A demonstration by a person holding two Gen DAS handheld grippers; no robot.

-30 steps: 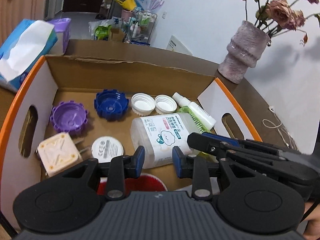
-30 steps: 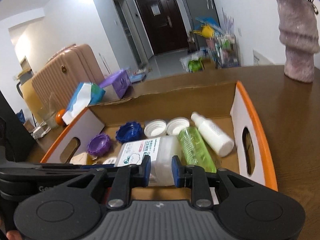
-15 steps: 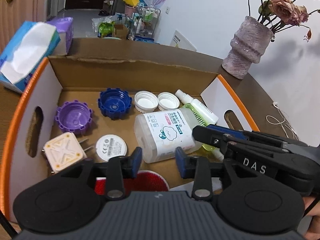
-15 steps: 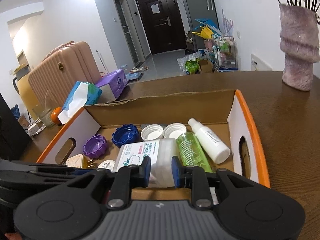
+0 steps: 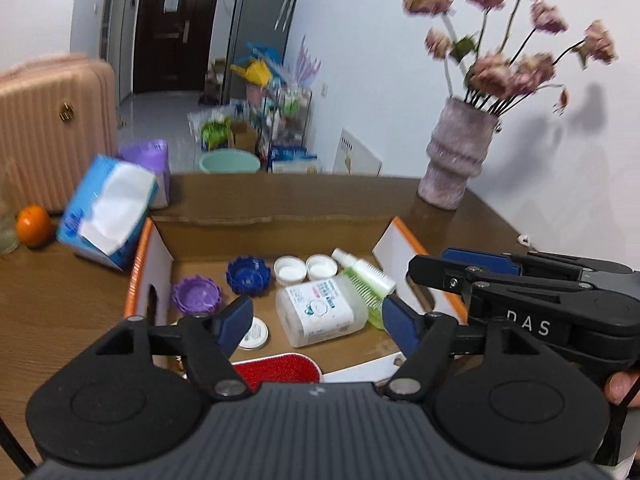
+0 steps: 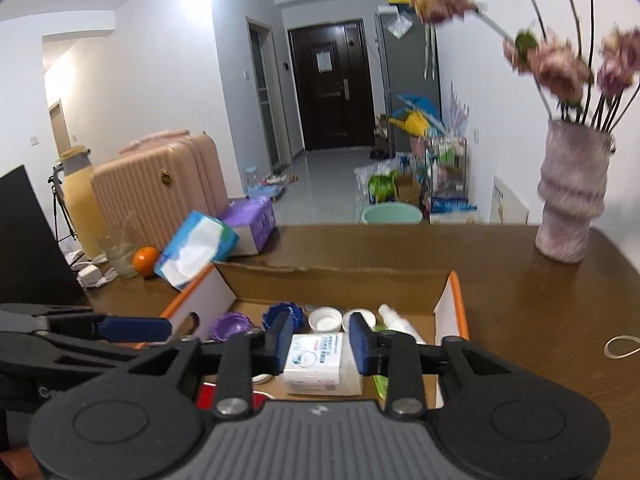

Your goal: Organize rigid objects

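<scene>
Cardboard box (image 5: 276, 204) sits open on the wooden counter (image 5: 60, 292), its orange-edged side walls (image 5: 138, 264) framing the contents, with bare counter to either side. Both claws hang above the near edge, empty. The left claw (image 5: 316, 320) has its blue pads spread wide apart; the right claw (image 6: 320, 340) stands parted more narrowly, the clear labelled bottle (image 5: 320, 308) seen between its pads but lower, lying on the box floor. Beside that bottle lie a green bottle (image 5: 366, 300) and a white spray bottle (image 5: 366, 270); behind are two white caps (image 5: 290, 270), a blue cap (image 5: 248, 274) and a purple cap (image 5: 196, 294).

Compared with half a second ago, both claws have risen and pulled back, so the box looks smaller, and the left one has opened much wider.

A red item (image 5: 276, 368) at the near wall is mostly hidden, as is a white disc (image 5: 254, 334). Vase flowers (image 5: 500, 68) are motion-blurred.
</scene>
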